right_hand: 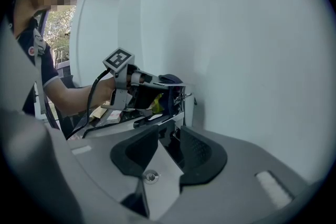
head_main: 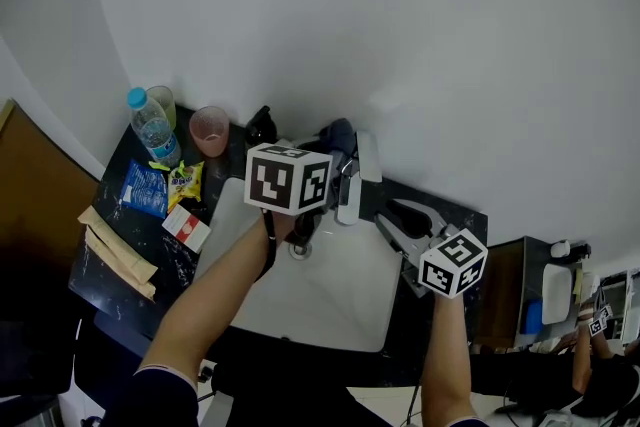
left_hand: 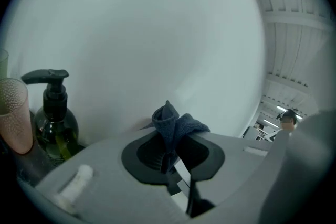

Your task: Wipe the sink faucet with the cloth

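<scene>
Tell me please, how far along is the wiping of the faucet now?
Done: the cloth is picked up, pinched in the shut left gripper and held beside the faucet, above the sink. In hand: bringing the cloth onto the faucet; I cannot tell whether they touch yet. Left: probably the wiping itself. The right gripper is open and empty.
</scene>
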Tool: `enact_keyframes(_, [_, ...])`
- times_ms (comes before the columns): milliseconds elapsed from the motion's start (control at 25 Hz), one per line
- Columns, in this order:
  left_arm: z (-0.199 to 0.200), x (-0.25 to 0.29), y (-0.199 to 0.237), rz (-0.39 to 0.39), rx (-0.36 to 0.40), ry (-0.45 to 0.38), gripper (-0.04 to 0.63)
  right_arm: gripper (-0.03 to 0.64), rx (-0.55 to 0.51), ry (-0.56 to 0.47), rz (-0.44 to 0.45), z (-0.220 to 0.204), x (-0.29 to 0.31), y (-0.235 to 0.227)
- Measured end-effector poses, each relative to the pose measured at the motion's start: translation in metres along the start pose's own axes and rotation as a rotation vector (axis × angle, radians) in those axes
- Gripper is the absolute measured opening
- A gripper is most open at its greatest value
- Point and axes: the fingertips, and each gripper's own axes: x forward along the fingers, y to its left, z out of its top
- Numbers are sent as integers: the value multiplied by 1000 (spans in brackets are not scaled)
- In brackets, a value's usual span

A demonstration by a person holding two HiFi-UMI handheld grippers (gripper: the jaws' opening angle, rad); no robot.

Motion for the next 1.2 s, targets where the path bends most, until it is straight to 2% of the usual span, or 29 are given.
enact_keyframes(120, [-5, -16, 13, 20, -24, -33, 46, 130, 3, 3, -3, -4, -5, 1])
enact_keyframes(200, [-21, -18, 26, 34, -90, -36, 46, 126, 10, 9, -5, -8, -7, 2])
enact_keyframes(320, [-47, -9, 34, 9, -205, -39, 45, 124, 16, 17, -1, -14, -8, 8])
enact_keyframes(440, [-68, 1, 30, -14, -255, -29, 46, 124, 25, 18, -3, -20, -12, 11])
enact_keyframes(640, [-78, 4, 27, -16, -264, -56, 44, 120, 45, 21, -14, -32, -20, 7])
enact_keyframes(840, [-99, 3, 21, -16, -239, -15, 46, 120, 51, 13, -6, -36, -22, 5])
enact_keyframes(1120, [-112, 10, 10, -70, -253, -31, 46, 118, 55, 8, 19, -45, -20, 8])
enact_keyframes(1200, [-116, 10, 8, -78, -237, -29, 46, 114, 45, 8, 20, -47, -20, 8])
